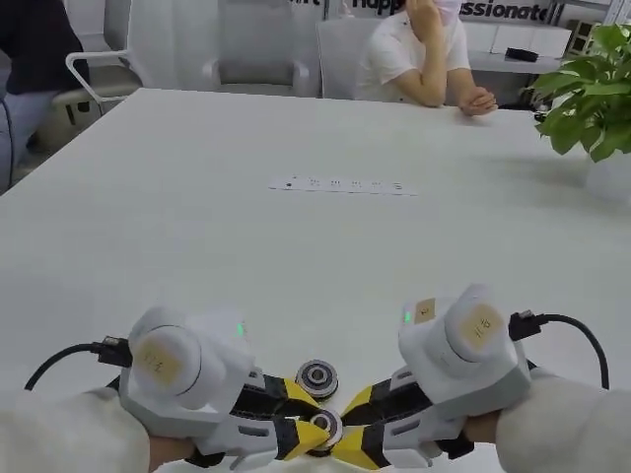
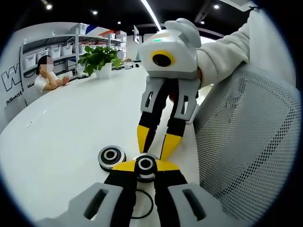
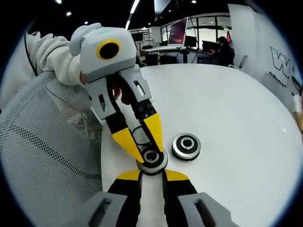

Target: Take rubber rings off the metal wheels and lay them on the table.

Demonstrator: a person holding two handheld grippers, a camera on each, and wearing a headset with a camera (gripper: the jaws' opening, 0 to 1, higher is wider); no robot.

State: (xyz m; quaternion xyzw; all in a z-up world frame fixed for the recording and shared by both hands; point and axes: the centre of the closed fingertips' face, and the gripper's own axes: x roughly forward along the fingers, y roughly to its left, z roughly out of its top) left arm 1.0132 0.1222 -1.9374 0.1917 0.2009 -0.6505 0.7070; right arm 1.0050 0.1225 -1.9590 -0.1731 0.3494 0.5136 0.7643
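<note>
Handling: the rubber ring (image 2: pixel 101 159) on the second wheel (image 2: pixel 112 156) looked soft and stretchy — best peeled at its outer edge. The left gripper (image 2: pixel 146 165) pinched the first wheel (image 3: pixel 152 160), stiff metal, near the table (image 1: pixel 315 246) edge; the right gripper (image 3: pixel 152 176) met it too, closure indeterminate.

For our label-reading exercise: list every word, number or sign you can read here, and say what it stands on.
"happ" and "assionate", cut off: back wall.
"W": side wall; smaller line below blurred.
Tan stickers on left hand-held gripper and right hand-held gripper: unreadable.
Strip on table: marks too small.
</note>
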